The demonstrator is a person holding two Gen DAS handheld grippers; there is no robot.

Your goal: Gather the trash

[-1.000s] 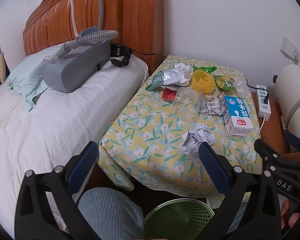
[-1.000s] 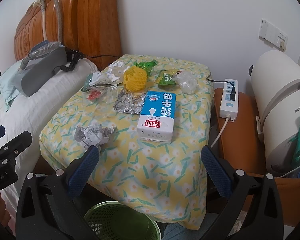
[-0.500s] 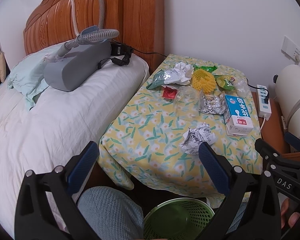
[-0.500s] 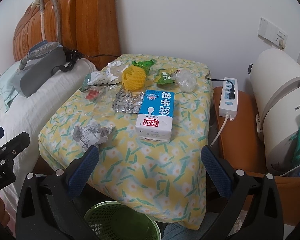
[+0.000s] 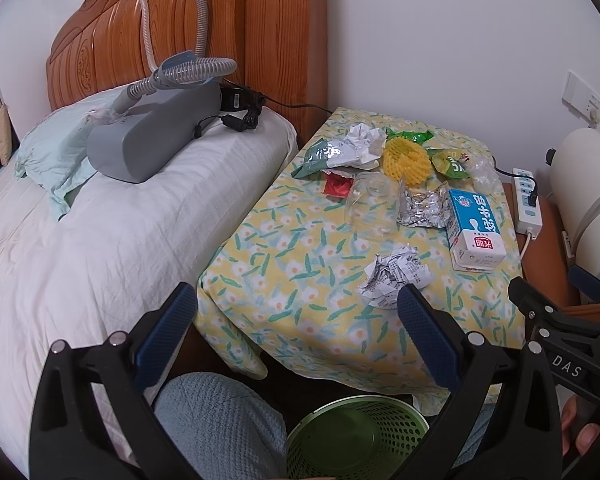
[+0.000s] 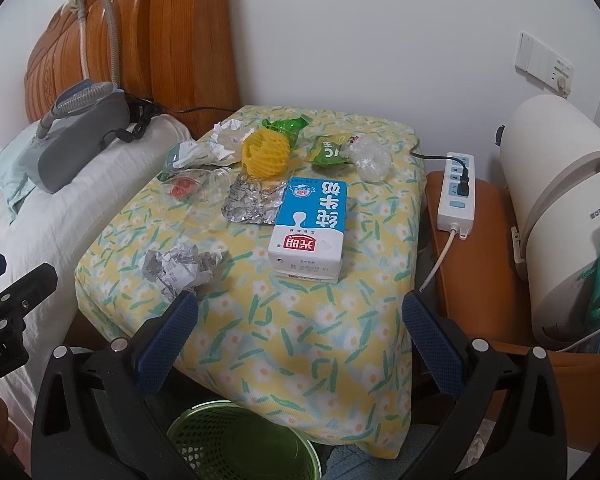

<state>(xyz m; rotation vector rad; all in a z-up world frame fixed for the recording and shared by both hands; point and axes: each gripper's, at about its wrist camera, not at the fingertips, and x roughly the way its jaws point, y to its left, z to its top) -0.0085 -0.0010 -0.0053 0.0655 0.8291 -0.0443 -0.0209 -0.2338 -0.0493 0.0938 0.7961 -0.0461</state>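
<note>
The trash lies scattered on the counter (image 6: 300, 320), which wears a yellow flowered cloth. Nearest the front edge is a crumpled printed paper ball (image 6: 178, 268) (image 5: 396, 276), with a blue and white milk carton (image 6: 310, 228) (image 5: 476, 228) lying flat to its right. Behind them sit a wad of foil (image 6: 252, 200), a clear plastic cup (image 5: 370, 204) tipped on its side, a small red wrapper (image 5: 337, 187), a yellow foam fruit net (image 6: 265, 153), green snack bags (image 6: 328, 149), a crumpled white paper (image 5: 362, 136) and a clear plastic bag (image 6: 370, 158) near the far right corner. A green mesh basket (image 6: 244, 440) (image 5: 356, 436) stands on the floor below the counter's front edge (nothing visible inside). The left gripper (image 5: 296, 332) hangs before the counter with its fingers wide apart, holding nothing; the right gripper (image 6: 300, 340) is likewise spread and empty. To the left lies a bed (image 5: 100, 240) with a grey machine (image 5: 152, 136) on the pillow; a power strip (image 6: 456, 196) rests to the right.
</note>
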